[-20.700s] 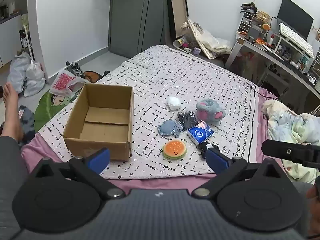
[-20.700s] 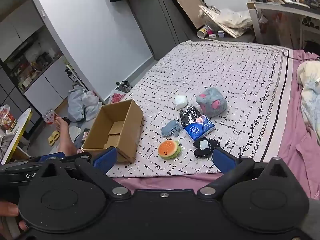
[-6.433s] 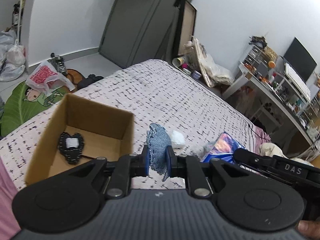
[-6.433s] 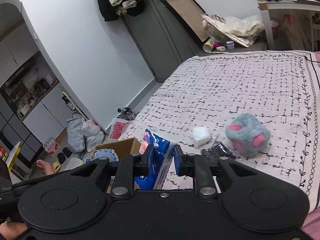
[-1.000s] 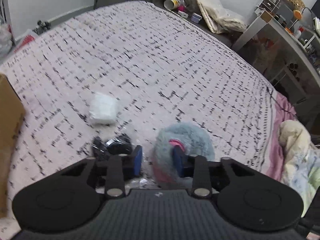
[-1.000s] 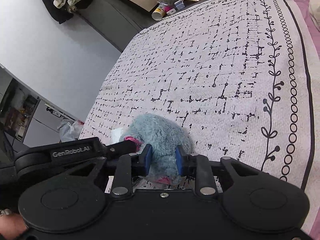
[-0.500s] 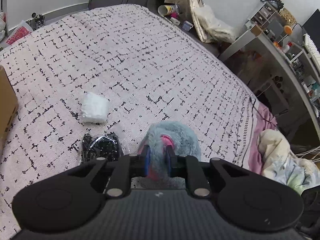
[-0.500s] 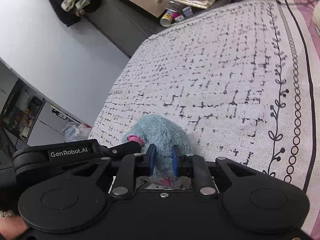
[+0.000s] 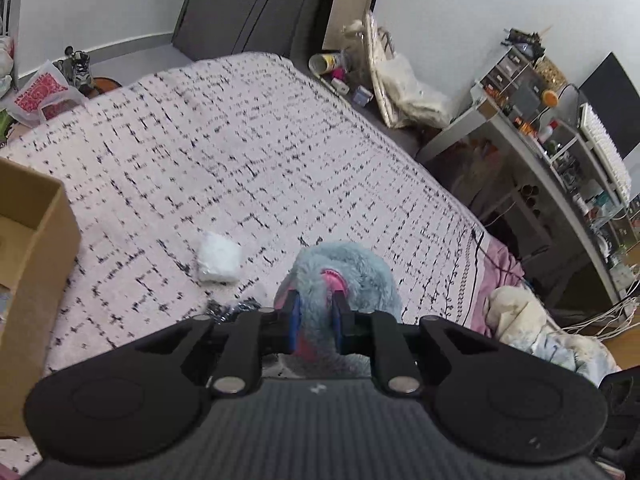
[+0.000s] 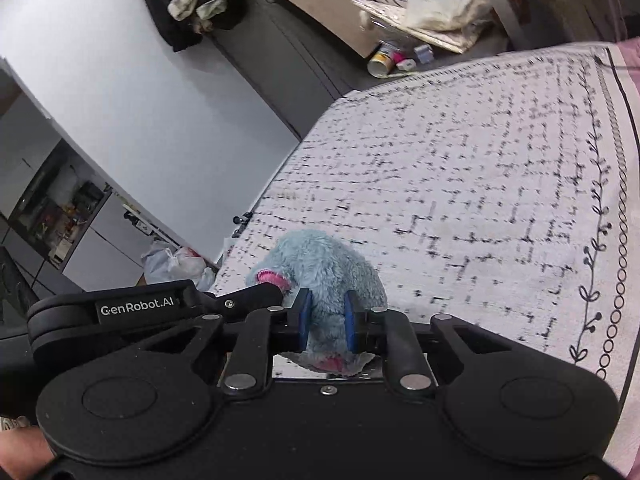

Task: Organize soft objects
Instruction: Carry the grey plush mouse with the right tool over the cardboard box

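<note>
A fluffy grey-blue plush toy (image 9: 352, 268) with pink patches is held by both grippers above the bed. My left gripper (image 9: 315, 316) is shut on its near side. My right gripper (image 10: 325, 320) is shut on the same plush toy (image 10: 324, 268) from the other side, and the left gripper's black finger shows at its left. A white soft packet (image 9: 219, 258) and a dark shiny packet (image 9: 232, 307) lie on the bed sheet (image 9: 240, 152). The cardboard box (image 9: 36, 248) stands at the left edge.
A desk with shelves and a monitor (image 9: 560, 148) stands right of the bed. A crumpled blanket (image 9: 532, 324) lies at the right. Bags and clutter (image 9: 40, 92) lie on the floor at far left. A dark wardrobe (image 10: 288, 52) stands beyond the bed.
Both grippers have closed on the plush toy and lifted it off the bed. The views have tilted up, and the box has come into the left view.
</note>
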### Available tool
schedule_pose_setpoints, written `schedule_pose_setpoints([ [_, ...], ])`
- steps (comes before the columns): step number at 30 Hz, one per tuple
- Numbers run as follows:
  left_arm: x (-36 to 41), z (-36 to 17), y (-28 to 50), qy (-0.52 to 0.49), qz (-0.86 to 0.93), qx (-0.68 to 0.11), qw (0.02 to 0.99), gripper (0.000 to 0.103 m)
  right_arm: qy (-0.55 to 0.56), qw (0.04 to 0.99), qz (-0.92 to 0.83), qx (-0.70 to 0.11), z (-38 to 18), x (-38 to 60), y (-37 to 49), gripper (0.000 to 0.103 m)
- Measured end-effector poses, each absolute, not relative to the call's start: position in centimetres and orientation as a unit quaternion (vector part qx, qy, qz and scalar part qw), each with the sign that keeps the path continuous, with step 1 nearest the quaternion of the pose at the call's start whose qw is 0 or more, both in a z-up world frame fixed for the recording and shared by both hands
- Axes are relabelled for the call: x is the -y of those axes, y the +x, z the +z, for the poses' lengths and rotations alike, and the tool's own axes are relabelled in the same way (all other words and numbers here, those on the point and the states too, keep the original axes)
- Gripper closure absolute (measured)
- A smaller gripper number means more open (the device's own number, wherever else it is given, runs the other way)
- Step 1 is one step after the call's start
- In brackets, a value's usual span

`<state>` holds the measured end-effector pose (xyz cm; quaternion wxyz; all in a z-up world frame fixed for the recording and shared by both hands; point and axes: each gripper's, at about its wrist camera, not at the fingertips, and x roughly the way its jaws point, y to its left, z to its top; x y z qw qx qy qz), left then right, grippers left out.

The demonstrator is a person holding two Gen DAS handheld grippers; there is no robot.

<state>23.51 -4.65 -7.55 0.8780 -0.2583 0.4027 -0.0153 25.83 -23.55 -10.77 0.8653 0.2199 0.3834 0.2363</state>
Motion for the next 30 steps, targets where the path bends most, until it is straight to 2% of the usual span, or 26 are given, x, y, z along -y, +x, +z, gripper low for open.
schedule_pose_setpoints([
  [30, -8.5, -4.8, 16.9, -0.295, -0.008, -0.347, 0.890, 0.088, 0.146, 0.878, 0.274, -0.366, -6.1, 10.8, 20.9, 0.086],
])
